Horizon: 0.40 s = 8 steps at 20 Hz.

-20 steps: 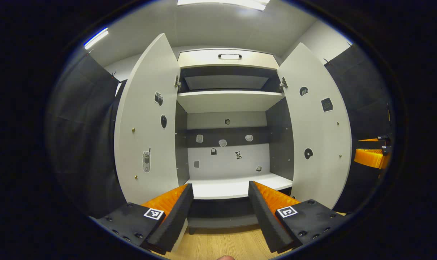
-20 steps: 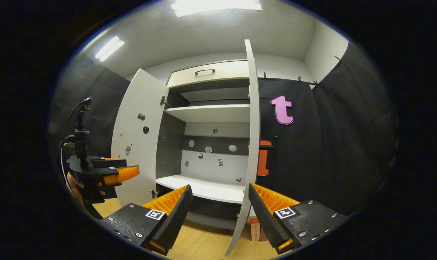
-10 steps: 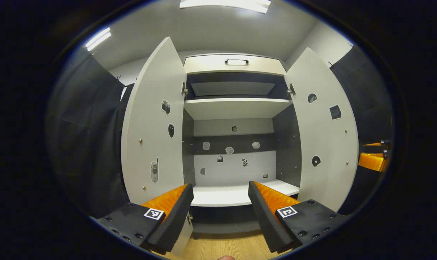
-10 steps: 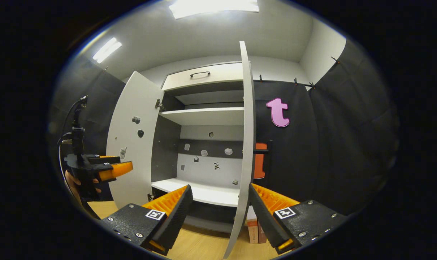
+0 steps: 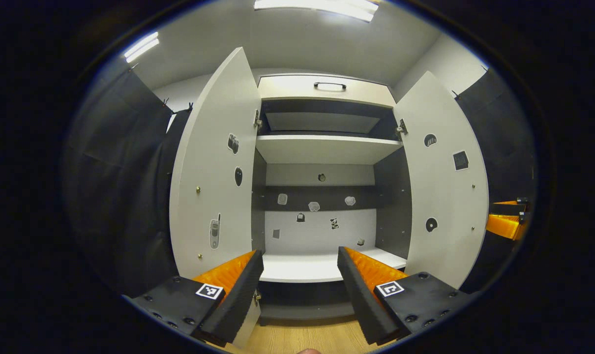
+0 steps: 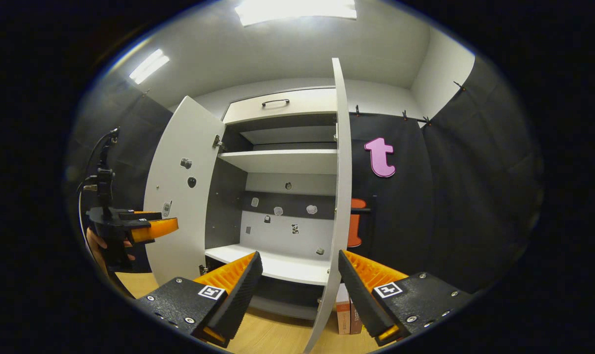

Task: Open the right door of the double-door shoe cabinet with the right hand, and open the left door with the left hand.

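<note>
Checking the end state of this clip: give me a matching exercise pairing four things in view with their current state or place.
Things:
1. left door
2. right door
3. top drawer
4. left tool

States:
A. shut, above the open compartment
B. open, holding nothing
C. swung open, phone sticker near its lower part
D. swung open, square dark sticker near its upper part

Pairs: 1-C, 2-D, 3-A, 4-B

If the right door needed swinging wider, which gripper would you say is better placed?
Probably the right gripper: the right door stands edge-on just ahead of its open fingers, while the left gripper sits across by the left door.
</note>
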Tool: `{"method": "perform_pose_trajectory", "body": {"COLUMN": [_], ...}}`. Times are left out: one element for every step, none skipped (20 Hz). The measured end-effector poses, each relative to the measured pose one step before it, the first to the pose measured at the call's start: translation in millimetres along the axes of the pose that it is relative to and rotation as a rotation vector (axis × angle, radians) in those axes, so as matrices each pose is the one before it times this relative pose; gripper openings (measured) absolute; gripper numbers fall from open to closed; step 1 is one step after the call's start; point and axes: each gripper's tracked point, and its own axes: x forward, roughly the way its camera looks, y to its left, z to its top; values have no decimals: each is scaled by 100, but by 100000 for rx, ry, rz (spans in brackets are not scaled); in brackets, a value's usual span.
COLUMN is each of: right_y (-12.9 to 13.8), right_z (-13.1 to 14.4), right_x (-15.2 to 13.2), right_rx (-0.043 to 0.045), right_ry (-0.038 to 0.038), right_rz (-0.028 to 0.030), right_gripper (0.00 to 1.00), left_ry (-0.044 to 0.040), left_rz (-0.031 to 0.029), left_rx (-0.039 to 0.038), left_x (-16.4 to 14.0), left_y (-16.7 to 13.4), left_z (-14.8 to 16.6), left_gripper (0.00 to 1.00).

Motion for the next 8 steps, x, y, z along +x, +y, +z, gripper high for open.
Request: {"method": "perform_pose_trajectory", "body": {"right_y": [37, 4, -29, -19, -32, 22, -37, 43], "right_z": [-115, -104, -58, 51, 62, -9, -35, -43], "right_x": [51, 13, -1, -6, 19, -29, 87, -10], "right_rx": [-17, 29, -64, 8, 96, 5, 58, -122], "right_ry": [335, 303, 262, -1, -172, -50, -118, 102], "right_rz": [304, 105, -67, -91, -68, 156, -129, 62], "right_gripper": [94, 94, 94, 94, 94, 97, 97, 97], "left_ry": [24, 15, -69, -91, -202, 19, -220, 3], "left_rz": [217, 29, 391, 372, 204, 70, -100, -114], "left_rx": [45, 122, 157, 143, -58, -151, -328, -494], "left_x": [-50, -55, 16, -4, 10, -82, 29, -49], "left_y": [108, 14, 180, 131, 70, 60, 9, -6], "left_z": [10, -70, 36, 9, 35, 23, -7, -59], "left_gripper": [97, 100, 97, 100, 97, 97, 100, 97]}}
